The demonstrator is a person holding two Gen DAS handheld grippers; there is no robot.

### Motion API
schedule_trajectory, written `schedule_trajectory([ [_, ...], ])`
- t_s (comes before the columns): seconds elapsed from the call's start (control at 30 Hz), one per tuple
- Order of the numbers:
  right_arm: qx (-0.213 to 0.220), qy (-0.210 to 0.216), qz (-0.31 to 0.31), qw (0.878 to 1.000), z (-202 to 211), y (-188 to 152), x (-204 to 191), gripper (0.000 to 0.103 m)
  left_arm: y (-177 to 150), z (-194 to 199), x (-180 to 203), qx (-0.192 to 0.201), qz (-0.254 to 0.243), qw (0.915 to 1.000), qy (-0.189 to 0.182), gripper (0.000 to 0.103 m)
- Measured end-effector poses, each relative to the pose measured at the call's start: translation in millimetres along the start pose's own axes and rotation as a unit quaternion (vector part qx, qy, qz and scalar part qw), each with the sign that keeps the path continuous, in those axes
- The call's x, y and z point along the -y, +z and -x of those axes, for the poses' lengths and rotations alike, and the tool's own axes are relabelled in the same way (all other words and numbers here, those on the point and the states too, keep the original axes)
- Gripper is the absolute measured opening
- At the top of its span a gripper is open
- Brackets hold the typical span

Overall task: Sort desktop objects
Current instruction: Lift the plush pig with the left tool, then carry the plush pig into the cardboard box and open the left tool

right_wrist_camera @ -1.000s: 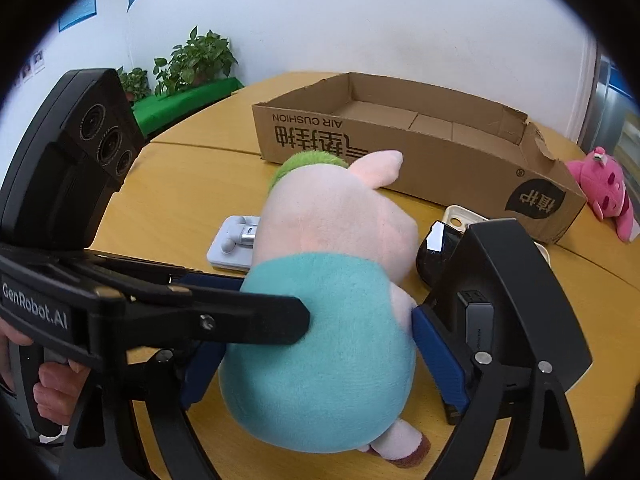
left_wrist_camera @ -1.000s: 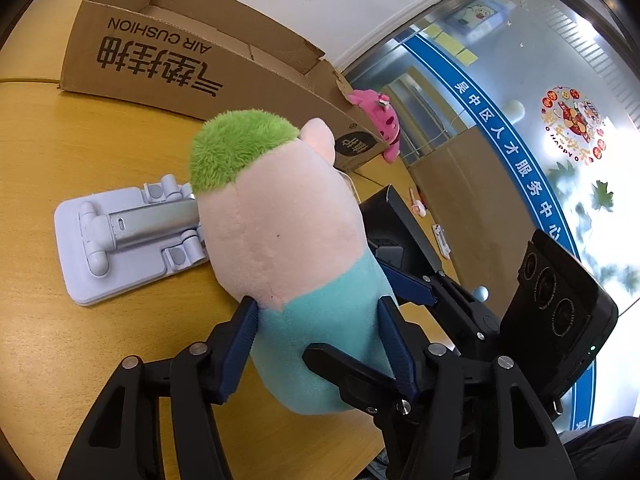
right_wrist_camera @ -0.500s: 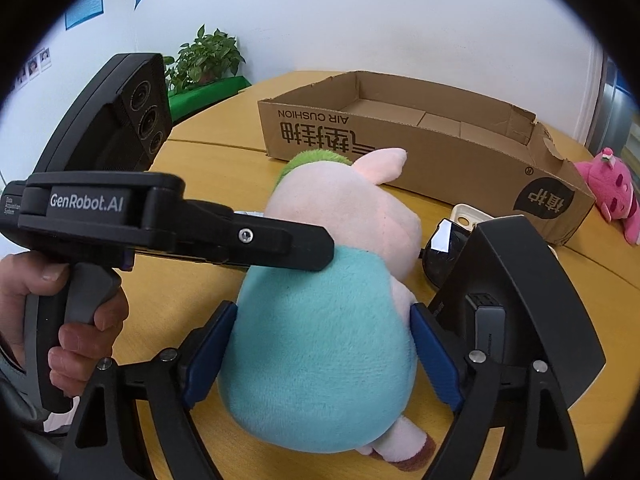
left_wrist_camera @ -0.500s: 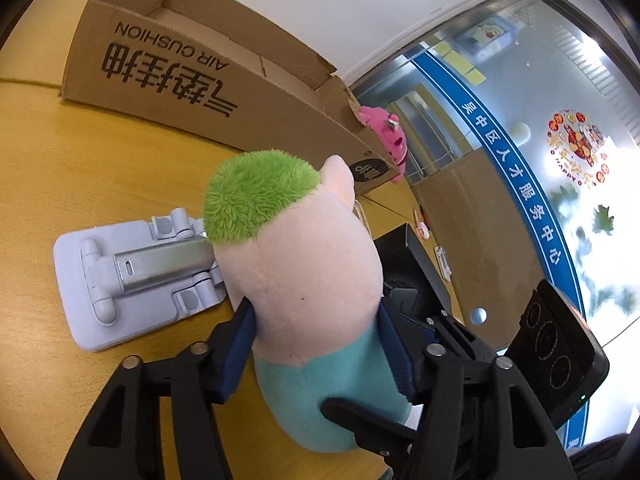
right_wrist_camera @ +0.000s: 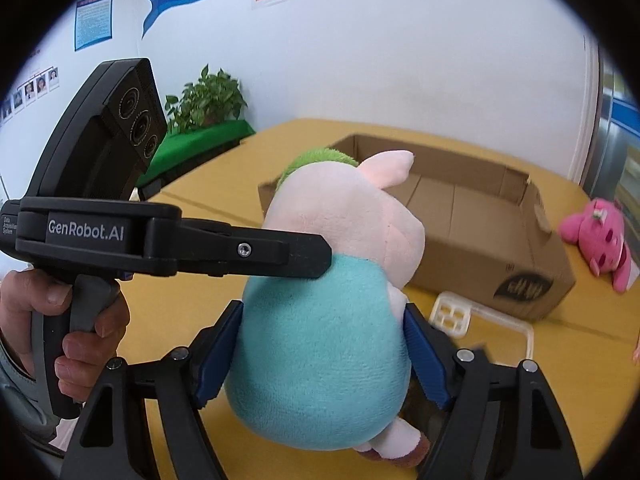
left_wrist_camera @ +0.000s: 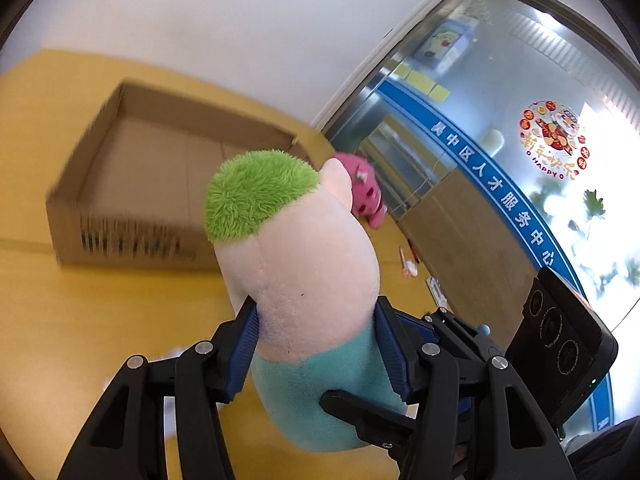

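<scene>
Two tongs pinched one plush pig (left_wrist_camera: 312,300): left tongs (left_wrist_camera: 316,354) at its pink middle, right tongs (right_wrist_camera: 320,360) still closing on its teal belly. Behind, the cardboard box (left_wrist_camera: 160,168) showed bare. Since before, the pig had risen off the tabletop (left_wrist_camera: 60,320); the phone stand left view.

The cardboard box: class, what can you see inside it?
The box shows only its bare cardboard floor. The plush toy held in front covers its near left corner, so that part cannot be checked.
</scene>
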State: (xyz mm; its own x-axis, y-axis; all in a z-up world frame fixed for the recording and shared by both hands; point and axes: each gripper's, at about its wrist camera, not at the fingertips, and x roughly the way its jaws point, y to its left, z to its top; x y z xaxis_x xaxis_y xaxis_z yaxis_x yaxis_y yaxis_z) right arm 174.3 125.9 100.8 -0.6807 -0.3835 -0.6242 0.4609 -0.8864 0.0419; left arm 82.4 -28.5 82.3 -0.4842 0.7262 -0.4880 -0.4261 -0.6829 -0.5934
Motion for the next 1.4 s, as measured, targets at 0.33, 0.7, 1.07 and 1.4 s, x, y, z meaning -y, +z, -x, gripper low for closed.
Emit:
schedule_trajectory([
  [0.33,0.121,-0.018,0.035,0.992,20,146,18,0.077,155,43,43,0.108,-0.117,0.9872,0.012,0.059],
  [0.7,0.165,0.002,0.029,0.986,-6,274,34,0.077,276,53,21,0.144,-0.145,0.9782,0.038,0.059],
  [1.07,0.113,0.035,-0.051,0.992,-128,305,69,0.077,321,-30,-97,0.071,-0.085,0.9918,0.063,0.059],
  [1.4,0.003,0.055,-0.15,0.987,-284,260,110,0.075,299,-138,-217,-0.04,-0.002,0.9946,0.096,0.059],
])
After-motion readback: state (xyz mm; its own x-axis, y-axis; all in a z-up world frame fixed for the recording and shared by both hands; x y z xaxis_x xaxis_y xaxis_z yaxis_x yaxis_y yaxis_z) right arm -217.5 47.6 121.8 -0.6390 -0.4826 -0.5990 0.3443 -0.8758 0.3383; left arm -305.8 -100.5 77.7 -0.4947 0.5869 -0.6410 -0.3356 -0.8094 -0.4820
